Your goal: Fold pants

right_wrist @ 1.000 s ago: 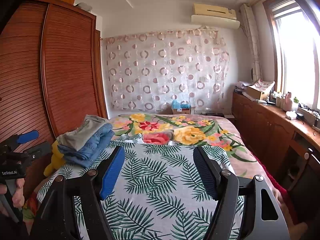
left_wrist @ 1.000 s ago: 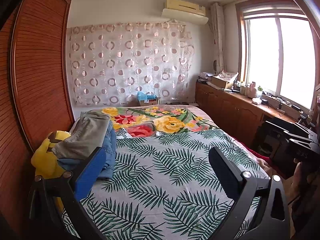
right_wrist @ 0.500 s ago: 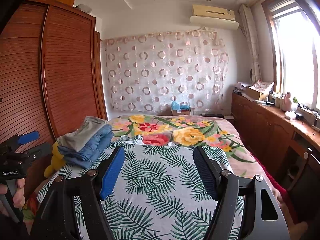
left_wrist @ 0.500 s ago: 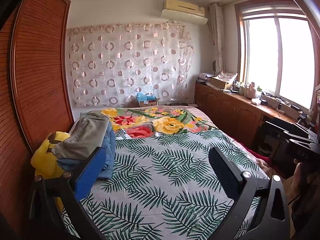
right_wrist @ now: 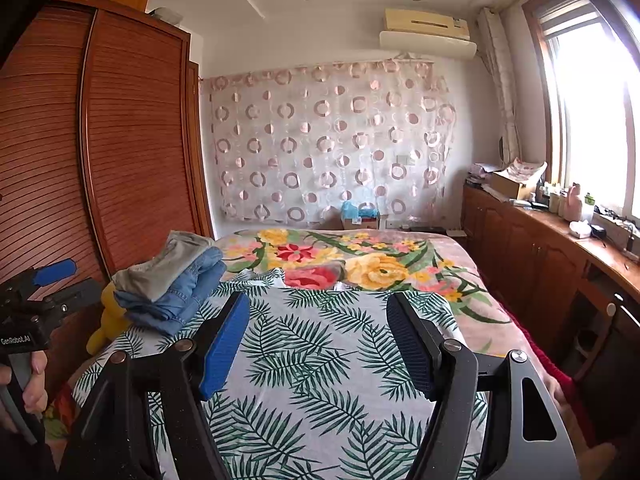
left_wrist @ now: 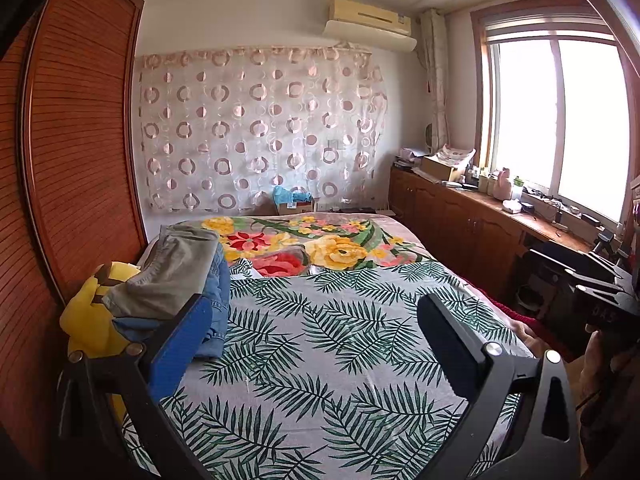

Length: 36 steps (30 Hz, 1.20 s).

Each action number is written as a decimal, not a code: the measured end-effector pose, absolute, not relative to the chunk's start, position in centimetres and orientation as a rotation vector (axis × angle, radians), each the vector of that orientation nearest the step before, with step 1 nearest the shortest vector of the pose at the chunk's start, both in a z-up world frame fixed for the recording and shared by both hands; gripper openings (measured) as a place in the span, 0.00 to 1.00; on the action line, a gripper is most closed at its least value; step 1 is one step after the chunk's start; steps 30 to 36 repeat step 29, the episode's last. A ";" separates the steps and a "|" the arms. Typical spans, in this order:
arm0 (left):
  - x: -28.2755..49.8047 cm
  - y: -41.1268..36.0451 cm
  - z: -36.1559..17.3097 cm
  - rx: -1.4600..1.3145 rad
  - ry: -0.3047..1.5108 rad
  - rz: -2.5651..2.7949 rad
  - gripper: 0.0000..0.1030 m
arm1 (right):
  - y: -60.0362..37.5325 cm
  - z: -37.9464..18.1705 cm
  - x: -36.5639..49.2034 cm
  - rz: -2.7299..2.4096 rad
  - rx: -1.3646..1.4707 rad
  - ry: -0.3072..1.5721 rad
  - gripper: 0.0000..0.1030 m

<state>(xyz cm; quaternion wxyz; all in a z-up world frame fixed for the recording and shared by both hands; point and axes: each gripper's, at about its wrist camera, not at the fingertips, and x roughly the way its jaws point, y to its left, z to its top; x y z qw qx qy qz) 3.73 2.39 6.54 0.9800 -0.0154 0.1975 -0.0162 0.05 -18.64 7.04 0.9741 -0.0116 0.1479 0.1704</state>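
Folded pants are stacked at the bed's left edge: a grey pair (left_wrist: 176, 268) (right_wrist: 168, 264) on top of blue denim pairs (left_wrist: 218, 300) (right_wrist: 188, 292). My left gripper (left_wrist: 316, 316) hovers open over the palm-leaf sheet (left_wrist: 320, 344), its blue pad just right of the stack, nothing between its fingers. My right gripper (right_wrist: 318, 316) also stands open and empty above the sheet (right_wrist: 320, 360), to the right of the stack. The left gripper also shows at the right wrist view's left edge, held by a hand (right_wrist: 24, 384).
A yellow plush toy (left_wrist: 96, 316) lies under the stack against the wooden wardrobe (left_wrist: 76, 160). A floral blanket (left_wrist: 304, 244) covers the bed's far half. Low cabinets (left_wrist: 460, 224) with clutter run under the window on the right. A box (left_wrist: 294, 204) sits beyond the bed.
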 end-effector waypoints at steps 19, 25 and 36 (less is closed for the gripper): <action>3.7 2.0 6.8 -0.029 0.394 -0.036 0.99 | -18.9 7.1 -0.1 0.352 -0.020 0.295 0.71; 3.7 2.0 6.8 -0.028 0.394 -0.036 0.99 | -18.9 7.0 0.0 0.351 -0.021 0.294 0.71; 3.7 2.0 6.8 -0.028 0.393 -0.035 0.99 | -18.9 7.0 -0.1 0.354 -0.021 0.294 0.71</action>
